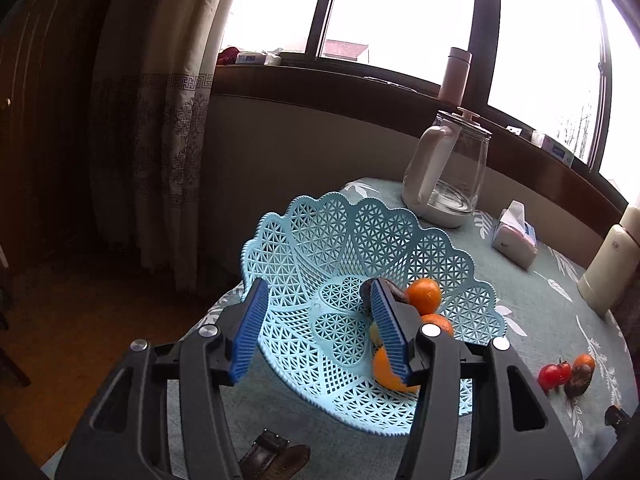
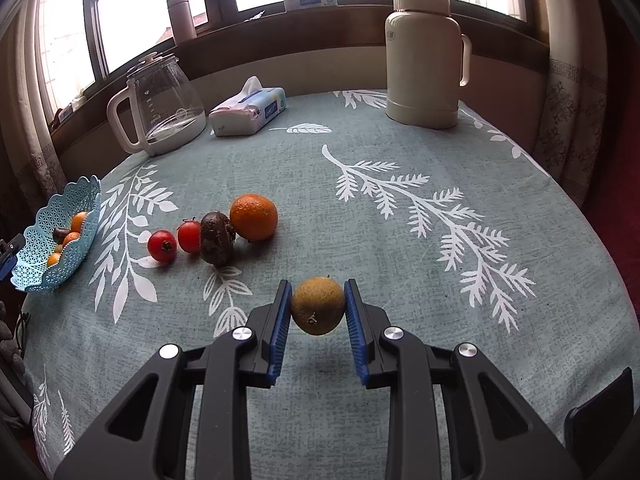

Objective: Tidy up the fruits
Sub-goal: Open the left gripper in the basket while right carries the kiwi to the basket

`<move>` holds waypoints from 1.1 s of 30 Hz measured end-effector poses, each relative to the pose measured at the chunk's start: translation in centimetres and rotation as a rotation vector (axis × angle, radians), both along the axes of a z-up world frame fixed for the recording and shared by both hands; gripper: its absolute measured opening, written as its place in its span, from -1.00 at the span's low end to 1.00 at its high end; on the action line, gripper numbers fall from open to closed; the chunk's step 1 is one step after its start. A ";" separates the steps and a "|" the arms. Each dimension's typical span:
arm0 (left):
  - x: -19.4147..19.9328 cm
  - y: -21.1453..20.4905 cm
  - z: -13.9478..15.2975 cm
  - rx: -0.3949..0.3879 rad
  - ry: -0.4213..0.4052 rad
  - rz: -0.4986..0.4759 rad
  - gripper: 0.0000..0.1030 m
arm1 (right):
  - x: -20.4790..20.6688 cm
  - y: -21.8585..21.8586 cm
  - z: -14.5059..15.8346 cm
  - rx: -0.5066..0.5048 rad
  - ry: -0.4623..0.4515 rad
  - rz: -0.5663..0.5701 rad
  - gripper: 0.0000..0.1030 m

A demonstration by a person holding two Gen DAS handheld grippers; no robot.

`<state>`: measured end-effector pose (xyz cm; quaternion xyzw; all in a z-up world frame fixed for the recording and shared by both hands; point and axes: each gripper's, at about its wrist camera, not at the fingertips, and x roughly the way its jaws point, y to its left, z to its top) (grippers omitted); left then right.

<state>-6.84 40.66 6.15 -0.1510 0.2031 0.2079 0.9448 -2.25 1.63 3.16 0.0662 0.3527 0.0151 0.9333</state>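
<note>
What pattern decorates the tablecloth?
White leaf sprigs on the grey-green woven tablecloth; clearest in the right wrist view.

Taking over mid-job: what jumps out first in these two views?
The right gripper holds a brownish-green fruit between its blue pads, above the leaf-print tablecloth. Beyond it, two red fruits, a dark fruit and an orange lie in a row on the cloth. The left gripper hangs open over the blue lattice basket, which has oranges in it.
</note>
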 end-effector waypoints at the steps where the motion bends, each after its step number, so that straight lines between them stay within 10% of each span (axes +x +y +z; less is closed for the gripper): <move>1: -0.2 0.0 0.0 -0.001 -0.010 -0.002 0.09 | 0.0 0.2 0.1 -0.008 -0.002 0.001 -0.47; 16: -3.6 0.1 0.9 -0.005 -0.186 0.058 0.38 | 2.4 12.2 6.8 0.068 -0.095 0.314 -0.47; 33: -6.8 2.3 1.0 -0.030 -0.251 0.301 0.46 | 2.9 29.3 6.6 0.125 -0.008 0.704 -0.47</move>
